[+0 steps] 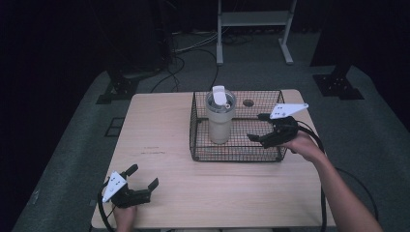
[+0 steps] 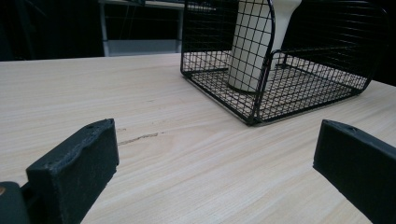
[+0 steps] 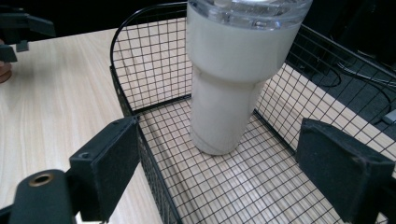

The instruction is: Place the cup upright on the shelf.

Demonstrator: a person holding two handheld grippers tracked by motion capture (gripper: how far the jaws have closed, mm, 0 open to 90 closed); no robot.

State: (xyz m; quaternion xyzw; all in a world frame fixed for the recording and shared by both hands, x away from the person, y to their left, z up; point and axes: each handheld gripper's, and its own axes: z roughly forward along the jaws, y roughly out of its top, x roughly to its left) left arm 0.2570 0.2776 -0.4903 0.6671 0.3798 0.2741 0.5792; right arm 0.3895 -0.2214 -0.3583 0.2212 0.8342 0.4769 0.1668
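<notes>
Tumbler (image 1: 220, 117) stands upright in the wire basket (image 1: 196, 140) on the tabletop (image 1: 159, 145) — the reach is in hand. Right tool (image 1: 261, 128), jaws spread and empty, faces it over the basket; next it must close around the body. Left tool (image 1: 143, 177) rests released near the front edge.

Open right gripper (image 3: 224, 163) above wire basket (image 3: 140, 60), cream tumbler (image 3: 229, 93) upright at twelve o'clock, untouched.
</notes>
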